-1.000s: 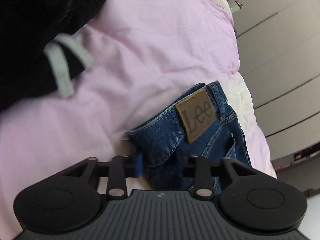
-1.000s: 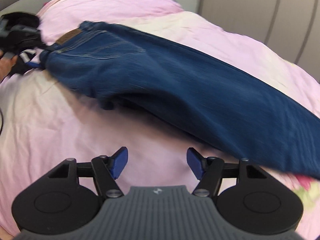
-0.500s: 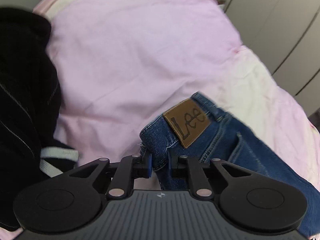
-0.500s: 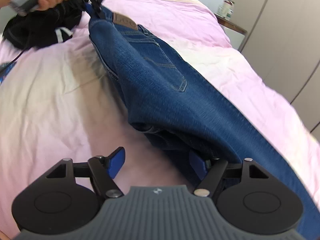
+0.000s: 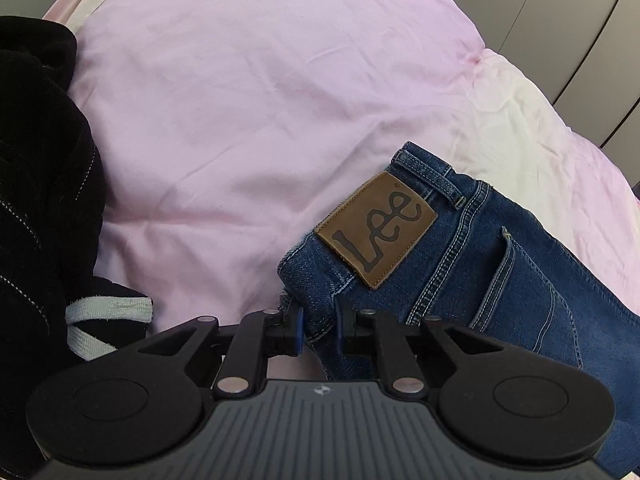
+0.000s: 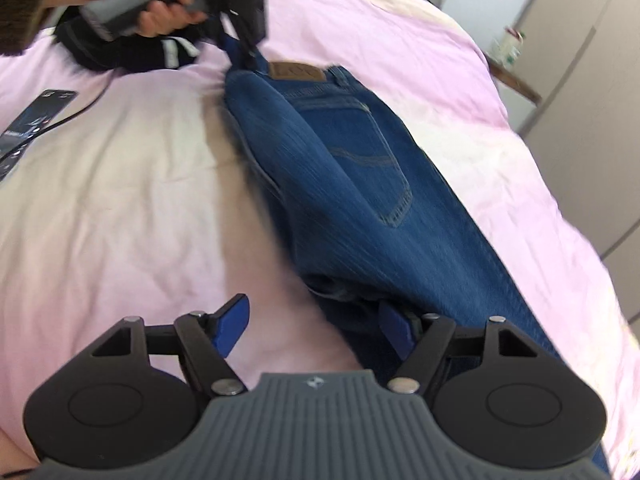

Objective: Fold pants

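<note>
The jeans (image 6: 344, 184) lie lengthwise on a bed (image 6: 120, 184) covered with a pink and cream quilt, the waistband at the far end in the right wrist view and the legs running down toward the lower right corner. A brown leather patch (image 5: 376, 228) sits on the waistband, beside a belt loop and above a back pocket.

The left claw (image 5: 319, 330) is narrow and pinched on a bunched corner of the waistband, just below the leather patch; the denim fills the gap between its blue pads. Its jaws have just been closing on that fold. In the right wrist view the same claw (image 6: 240, 54) grips the top corner of the jeans, and the person's left hand (image 6: 160, 4) wraps the grey handle behind it.

The right claw (image 6: 314, 330) stands wide. Its left pad hangs over bare quilt, clear of the jeans, while its right pad is at the edge of the denim where the cloth folds under; whether that pad touches the cloth I cannot tell. Nothing is pinched between the two pads.

A black garment (image 5: 40, 184) with a pale drawstring lies on the bed left of the jeans' waistband. A phone (image 6: 32, 120) with a cable rests on the quilt further left of the jeans. Grey cupboard doors (image 5: 580, 40) stand beyond the bed.
</note>
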A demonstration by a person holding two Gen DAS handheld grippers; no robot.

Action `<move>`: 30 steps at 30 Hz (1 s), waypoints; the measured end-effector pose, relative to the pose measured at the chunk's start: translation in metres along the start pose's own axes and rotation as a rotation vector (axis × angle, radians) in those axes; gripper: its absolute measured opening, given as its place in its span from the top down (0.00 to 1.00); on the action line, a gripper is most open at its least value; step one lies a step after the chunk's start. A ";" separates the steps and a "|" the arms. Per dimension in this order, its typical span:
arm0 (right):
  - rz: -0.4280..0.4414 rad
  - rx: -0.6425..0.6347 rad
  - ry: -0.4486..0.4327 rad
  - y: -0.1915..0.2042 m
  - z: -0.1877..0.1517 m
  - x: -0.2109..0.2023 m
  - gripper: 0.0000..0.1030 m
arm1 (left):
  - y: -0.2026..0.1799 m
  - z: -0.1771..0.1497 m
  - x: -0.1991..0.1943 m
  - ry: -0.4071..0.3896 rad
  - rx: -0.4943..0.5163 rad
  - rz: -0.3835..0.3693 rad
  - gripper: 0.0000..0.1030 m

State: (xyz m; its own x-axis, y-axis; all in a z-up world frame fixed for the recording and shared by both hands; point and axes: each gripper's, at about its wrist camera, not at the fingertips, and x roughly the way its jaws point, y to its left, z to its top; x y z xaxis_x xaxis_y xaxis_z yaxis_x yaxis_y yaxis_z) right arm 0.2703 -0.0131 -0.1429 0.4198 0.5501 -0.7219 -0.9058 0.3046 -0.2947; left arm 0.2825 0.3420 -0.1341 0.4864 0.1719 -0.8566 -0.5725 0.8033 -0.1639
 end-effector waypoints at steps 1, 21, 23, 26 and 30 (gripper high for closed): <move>-0.011 -0.020 0.008 0.003 0.000 0.002 0.34 | 0.000 0.000 0.000 0.002 0.005 0.002 0.84; 0.221 0.036 0.094 0.053 -0.029 -0.011 1.00 | -0.015 0.007 -0.002 0.045 0.130 0.054 0.83; 0.131 0.052 0.073 0.049 -0.035 -0.015 0.92 | -0.017 0.005 -0.002 0.046 0.149 0.062 0.83; 0.020 0.062 0.035 0.034 -0.037 -0.018 0.55 | -0.022 0.002 0.000 0.048 0.192 0.081 0.83; 0.006 0.042 0.002 0.025 -0.021 -0.005 0.54 | -0.030 -0.002 0.000 0.043 0.251 0.112 0.83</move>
State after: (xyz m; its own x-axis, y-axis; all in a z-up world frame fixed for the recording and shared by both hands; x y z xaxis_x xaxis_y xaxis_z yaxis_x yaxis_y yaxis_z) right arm 0.2439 -0.0246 -0.1598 0.4147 0.5506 -0.7245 -0.9048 0.3341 -0.2640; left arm 0.2988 0.3170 -0.1301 0.3979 0.2477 -0.8834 -0.4373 0.8977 0.0547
